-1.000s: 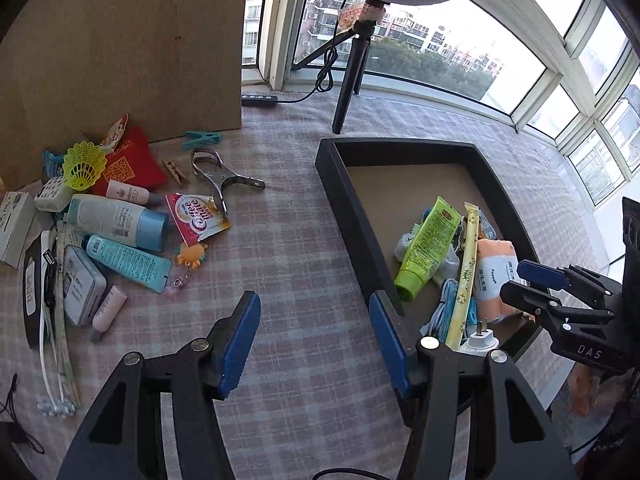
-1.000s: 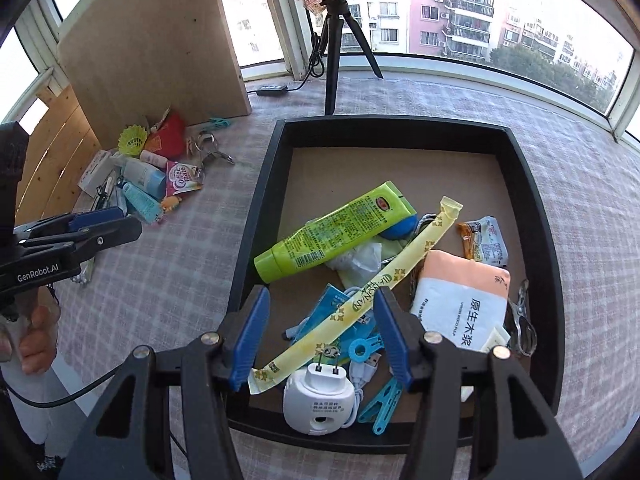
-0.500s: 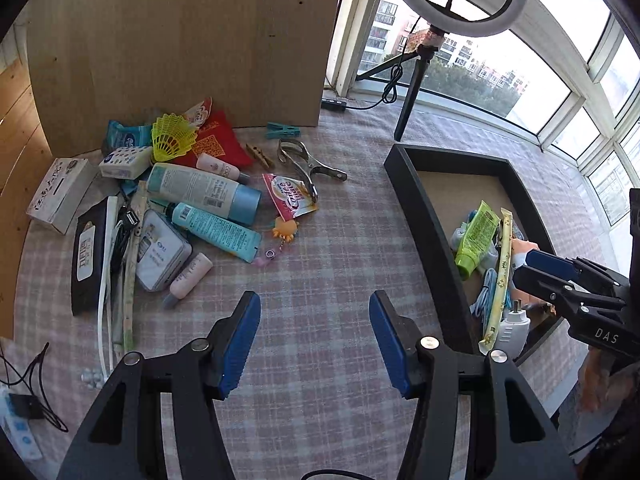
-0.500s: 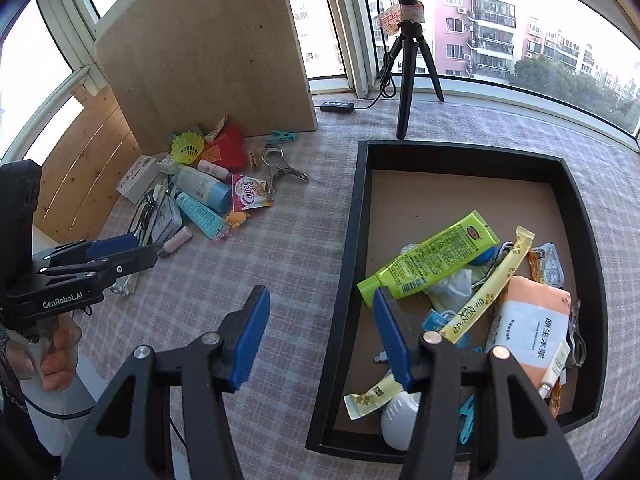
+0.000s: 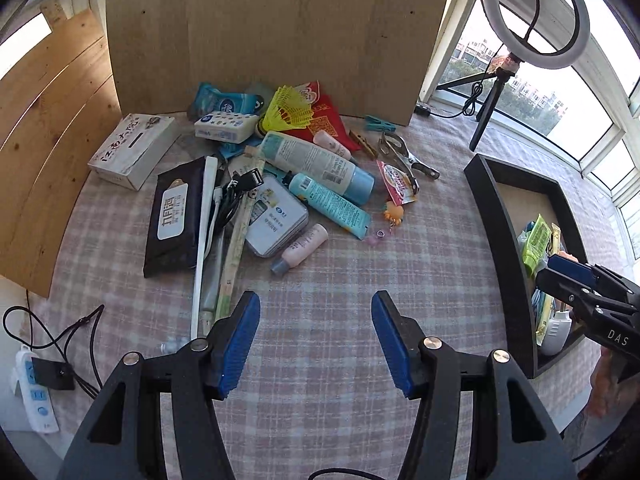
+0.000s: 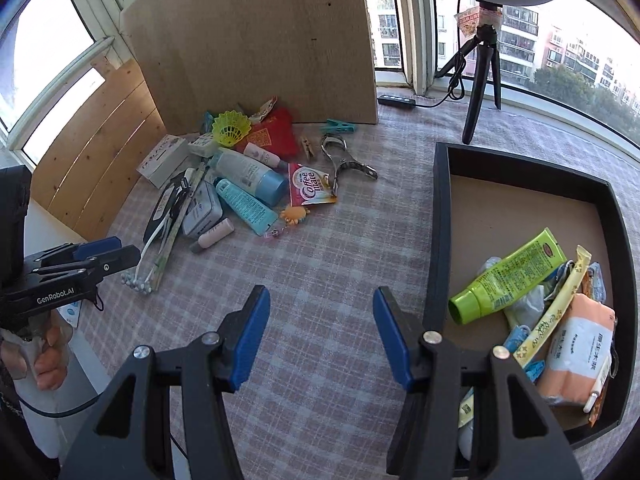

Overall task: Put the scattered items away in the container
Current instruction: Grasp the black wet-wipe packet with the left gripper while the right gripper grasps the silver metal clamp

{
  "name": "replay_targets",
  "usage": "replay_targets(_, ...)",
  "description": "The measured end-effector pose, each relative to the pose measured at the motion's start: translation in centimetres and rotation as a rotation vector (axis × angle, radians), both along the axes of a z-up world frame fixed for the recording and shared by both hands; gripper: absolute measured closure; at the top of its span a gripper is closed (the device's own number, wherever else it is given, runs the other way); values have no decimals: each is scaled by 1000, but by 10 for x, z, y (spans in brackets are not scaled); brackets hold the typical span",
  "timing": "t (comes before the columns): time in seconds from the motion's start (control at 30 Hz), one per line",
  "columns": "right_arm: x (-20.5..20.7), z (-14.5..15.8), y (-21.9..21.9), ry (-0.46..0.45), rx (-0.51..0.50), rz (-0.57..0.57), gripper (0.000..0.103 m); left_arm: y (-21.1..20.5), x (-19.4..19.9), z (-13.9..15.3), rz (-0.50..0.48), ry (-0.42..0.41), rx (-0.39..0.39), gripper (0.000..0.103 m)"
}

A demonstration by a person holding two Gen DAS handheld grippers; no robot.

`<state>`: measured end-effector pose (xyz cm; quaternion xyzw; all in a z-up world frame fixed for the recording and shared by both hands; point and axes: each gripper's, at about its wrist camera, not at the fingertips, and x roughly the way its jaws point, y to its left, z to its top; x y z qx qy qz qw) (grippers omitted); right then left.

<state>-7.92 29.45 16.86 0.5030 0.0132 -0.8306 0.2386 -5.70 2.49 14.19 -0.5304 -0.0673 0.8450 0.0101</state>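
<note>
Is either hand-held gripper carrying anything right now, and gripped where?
No. The left hand-held gripper and right hand-held gripper are both open, with only checked tablecloth between their pads.

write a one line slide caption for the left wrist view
Open left gripper hovers over checked cloth before a pile of scattered toiletries, black tray at right.

Bright daylight, sharp focus
Your windows (image 6: 560, 52) blow out white (fisheye bends edges, corners go black).

1. "Coffee mate" on the red-and-white sachet (image 6: 310, 189).
2. "GenRobot.AI" on the left gripper (image 6: 100, 254).
3. "DAS" on the right gripper (image 5: 570, 272).
4. Chinese characters, perhaps "原生木浆", on the orange tissue pack (image 6: 578, 350).
</note>
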Motion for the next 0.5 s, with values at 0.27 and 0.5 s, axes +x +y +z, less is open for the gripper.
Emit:
replay_targets(0.27, -6, -5, -26, -4, 13, 18, 50, -52, 4, -15, 89, -31, -13, 47)
replay_targets(0.5, -22, -9, -48, -8, 30, 43, 50, -107, 1, -26, 188, -53, -8, 47)
